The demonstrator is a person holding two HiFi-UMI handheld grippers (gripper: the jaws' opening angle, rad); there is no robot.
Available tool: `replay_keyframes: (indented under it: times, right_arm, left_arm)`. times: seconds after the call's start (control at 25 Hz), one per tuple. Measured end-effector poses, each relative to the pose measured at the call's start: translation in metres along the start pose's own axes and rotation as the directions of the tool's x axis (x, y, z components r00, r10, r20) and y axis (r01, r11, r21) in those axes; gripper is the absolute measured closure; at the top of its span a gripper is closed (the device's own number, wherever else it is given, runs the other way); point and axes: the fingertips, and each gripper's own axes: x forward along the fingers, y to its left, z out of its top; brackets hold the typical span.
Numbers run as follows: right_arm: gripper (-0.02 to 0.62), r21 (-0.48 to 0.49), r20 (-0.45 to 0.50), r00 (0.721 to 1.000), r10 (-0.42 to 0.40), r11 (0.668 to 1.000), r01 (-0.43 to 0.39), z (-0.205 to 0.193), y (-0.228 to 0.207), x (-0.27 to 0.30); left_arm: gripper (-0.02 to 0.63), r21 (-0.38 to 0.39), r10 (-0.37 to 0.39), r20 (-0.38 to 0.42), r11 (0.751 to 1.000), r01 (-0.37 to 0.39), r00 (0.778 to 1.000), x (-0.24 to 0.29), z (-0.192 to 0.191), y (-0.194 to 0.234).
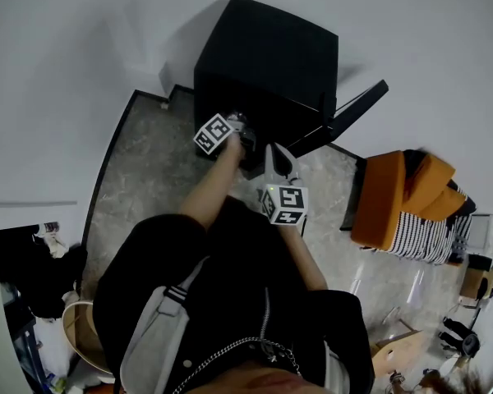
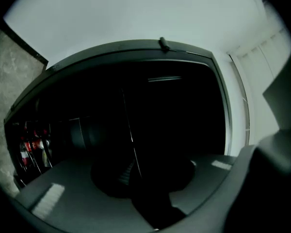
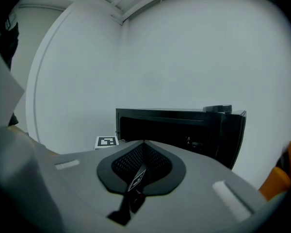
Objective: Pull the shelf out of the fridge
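A black mini fridge stands on the floor against the white wall, its door swung open to the right. My left gripper is at the fridge's dark opening. In the left gripper view the inside is nearly black. A thin pale edge, perhaps the shelf's, runs through it, just beyond the left gripper, whose jaws stand apart. My right gripper hangs back from the fridge. Its jaws are shut with nothing between them.
Red-labelled bottles or cans stand behind a wire rail at the left of the fridge's inside. An orange cushioned seat with a striped cover stands to the right on the marbled floor. The person's black-clad body fills the foreground.
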Motion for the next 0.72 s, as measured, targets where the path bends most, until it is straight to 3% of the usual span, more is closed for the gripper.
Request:
replay_keyframes:
  times: [0.24,0.48,0.72]
  right_arm:
    - [0.593,0.014,-0.019,1.0,-0.012,1.0,0.012,-0.01,-0.014,-0.004]
    - [0.592,0.012,-0.026,1.0,-0.016,1.0,0.016,-0.012,-0.022,-0.003]
    - [0.593,0.024,-0.034,0.999,-0.041,0.999,0.042,-0.015,-0.032,-0.001]
  left_arm:
    - [0.488,-0.093,0.036,0.029,0.995,-0.033,0.999,0.027,0.009,0.018]
    - [0.486,-0.109,0.038,0.035,0.993,-0.034,0.999,0.05,0.02,0.022]
    - [0.528,-0.159,0.022,0.045,0.987,-0.015,0.999,0.061,0.024,0.026]
